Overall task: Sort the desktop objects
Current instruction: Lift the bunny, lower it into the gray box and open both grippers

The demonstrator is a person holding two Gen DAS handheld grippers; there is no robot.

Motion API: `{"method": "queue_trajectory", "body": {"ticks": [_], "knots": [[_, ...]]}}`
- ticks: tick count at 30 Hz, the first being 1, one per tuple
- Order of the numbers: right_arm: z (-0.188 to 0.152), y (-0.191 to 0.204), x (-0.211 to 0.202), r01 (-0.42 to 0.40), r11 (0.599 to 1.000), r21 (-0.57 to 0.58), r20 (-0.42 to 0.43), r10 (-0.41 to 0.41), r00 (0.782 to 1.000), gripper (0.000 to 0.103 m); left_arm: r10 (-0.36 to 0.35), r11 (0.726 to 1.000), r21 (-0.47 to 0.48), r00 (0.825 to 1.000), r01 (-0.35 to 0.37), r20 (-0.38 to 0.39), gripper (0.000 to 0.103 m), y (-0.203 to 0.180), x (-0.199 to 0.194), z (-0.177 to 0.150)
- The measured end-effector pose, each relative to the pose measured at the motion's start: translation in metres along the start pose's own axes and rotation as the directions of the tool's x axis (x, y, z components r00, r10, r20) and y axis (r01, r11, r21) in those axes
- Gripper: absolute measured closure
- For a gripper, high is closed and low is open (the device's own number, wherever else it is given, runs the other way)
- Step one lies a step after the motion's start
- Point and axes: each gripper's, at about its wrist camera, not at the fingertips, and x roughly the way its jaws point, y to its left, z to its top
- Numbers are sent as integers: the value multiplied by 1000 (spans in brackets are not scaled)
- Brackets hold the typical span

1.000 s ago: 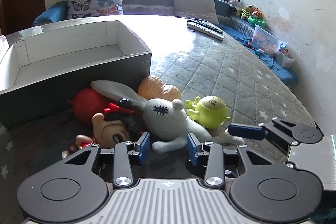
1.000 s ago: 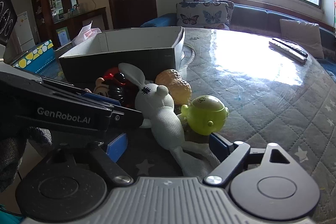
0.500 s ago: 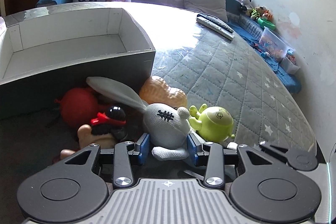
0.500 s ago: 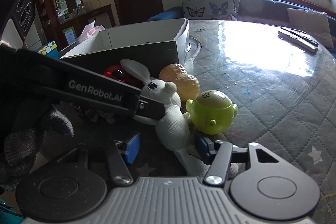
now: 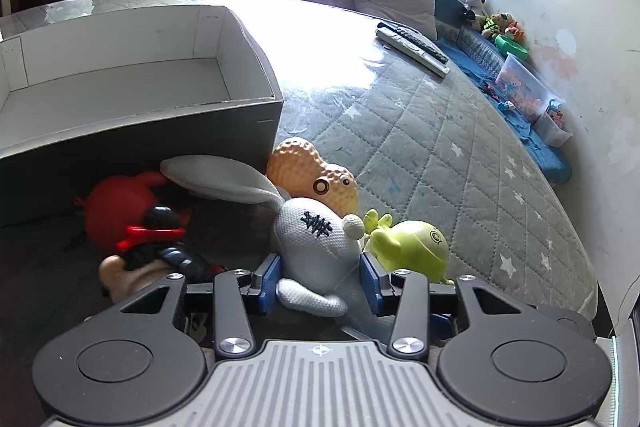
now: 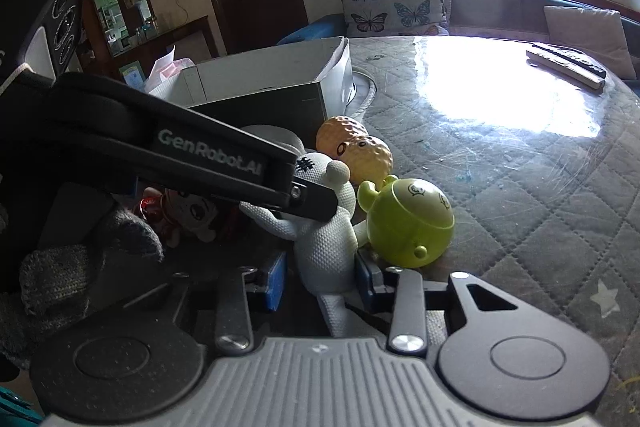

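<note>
The left gripper and the right gripper both seem closed on the white knitted rabbit toy, lying on the desk before the open cardboard box. Opposite pulls could stretch it, and lifting may topple the touching green round plastic figure.

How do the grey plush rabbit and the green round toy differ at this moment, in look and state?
The grey plush rabbit is soft, textured fabric with a long floppy ear; the green round toy is smooth, glossy and dome-shaped. The rabbit sits between the pads of both the left claw and the right claw; the green toy lies free, outside either claw. Both rest on the quilted table cover, side by side.
</note>
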Motion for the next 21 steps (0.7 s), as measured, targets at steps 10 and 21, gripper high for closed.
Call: {"method": "queue_trajectory", "body": {"ticks": [10,21], "knots": [[2,3,-8,-15,1000,0,18,15,1000,73,-11,1000,-8,1000,11,29,67,1,-8,-2],[30,30,-24,-38,996,-77,100,45,994,74,-29,998,-47,985,37,168,68,17,-51,10]]}}
